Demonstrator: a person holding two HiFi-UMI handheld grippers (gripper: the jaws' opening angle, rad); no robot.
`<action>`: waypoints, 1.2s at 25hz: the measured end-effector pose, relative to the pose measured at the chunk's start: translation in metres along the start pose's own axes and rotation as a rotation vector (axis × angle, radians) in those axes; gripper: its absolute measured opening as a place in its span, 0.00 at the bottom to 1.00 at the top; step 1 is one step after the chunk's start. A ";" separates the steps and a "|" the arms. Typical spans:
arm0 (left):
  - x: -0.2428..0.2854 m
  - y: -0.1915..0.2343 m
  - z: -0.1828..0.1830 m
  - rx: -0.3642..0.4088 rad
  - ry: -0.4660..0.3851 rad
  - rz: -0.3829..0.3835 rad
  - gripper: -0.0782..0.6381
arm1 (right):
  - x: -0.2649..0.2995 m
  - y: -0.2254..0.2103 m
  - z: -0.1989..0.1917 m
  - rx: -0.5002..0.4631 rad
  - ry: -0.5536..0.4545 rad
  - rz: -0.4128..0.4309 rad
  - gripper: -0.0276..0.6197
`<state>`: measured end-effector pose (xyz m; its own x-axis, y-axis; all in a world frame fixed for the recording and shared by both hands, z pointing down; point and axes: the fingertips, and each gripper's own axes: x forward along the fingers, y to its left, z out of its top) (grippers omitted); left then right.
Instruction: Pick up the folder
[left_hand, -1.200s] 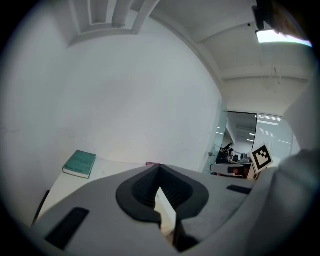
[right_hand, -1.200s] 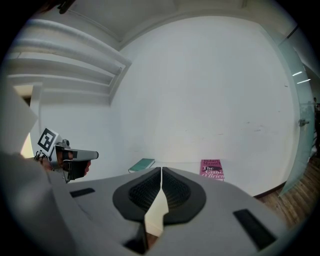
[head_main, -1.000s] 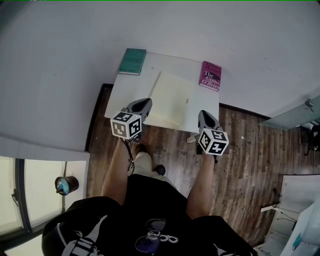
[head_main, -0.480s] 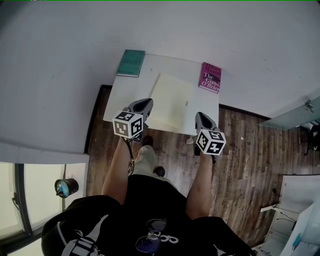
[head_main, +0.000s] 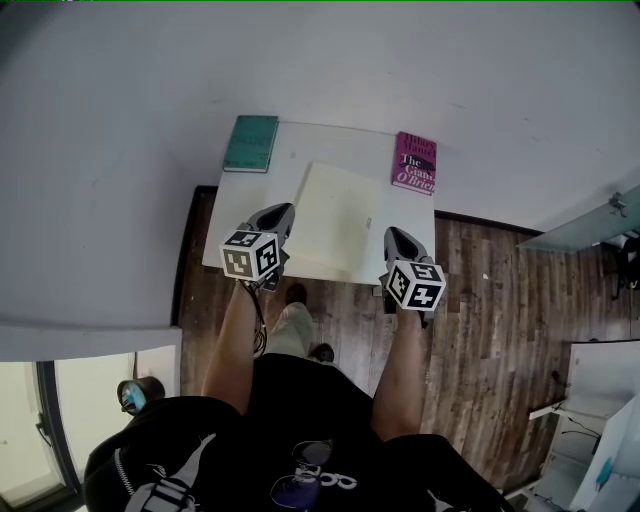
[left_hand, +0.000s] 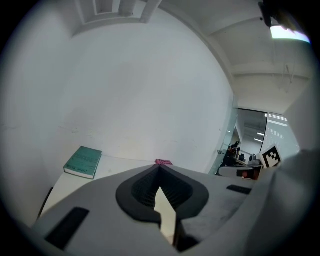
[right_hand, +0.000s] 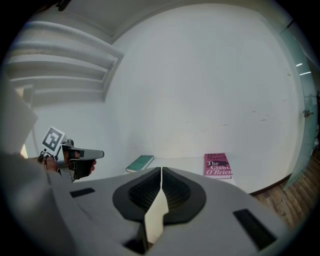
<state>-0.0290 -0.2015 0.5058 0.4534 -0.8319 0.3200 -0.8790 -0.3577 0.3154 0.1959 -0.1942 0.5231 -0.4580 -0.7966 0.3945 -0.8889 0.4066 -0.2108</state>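
I have both pairs of jaws pressed together with nothing between them. The cream folder lies flat in the middle of the white table. My left gripper is at its 8 o'clock, just beside the left edge. My right gripper is at its 4 o'clock, just beside the right edge. I cannot tell whether either touches it. A teal book lies at the folder's 11 o'clock, and a magenta book at its 1 o'clock.
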 end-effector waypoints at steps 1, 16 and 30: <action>0.004 0.002 0.002 0.005 0.004 -0.003 0.14 | 0.004 -0.002 0.003 0.000 -0.002 -0.002 0.08; 0.057 0.040 0.035 0.060 0.022 -0.036 0.14 | 0.067 -0.013 0.032 0.007 0.010 -0.011 0.08; 0.103 0.092 0.003 -0.060 0.079 -0.097 0.14 | 0.115 -0.035 -0.008 0.104 0.121 -0.026 0.09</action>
<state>-0.0635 -0.3214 0.5646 0.5483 -0.7575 0.3543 -0.8210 -0.4071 0.4002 0.1747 -0.2965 0.5830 -0.4377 -0.7439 0.5050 -0.8979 0.3327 -0.2883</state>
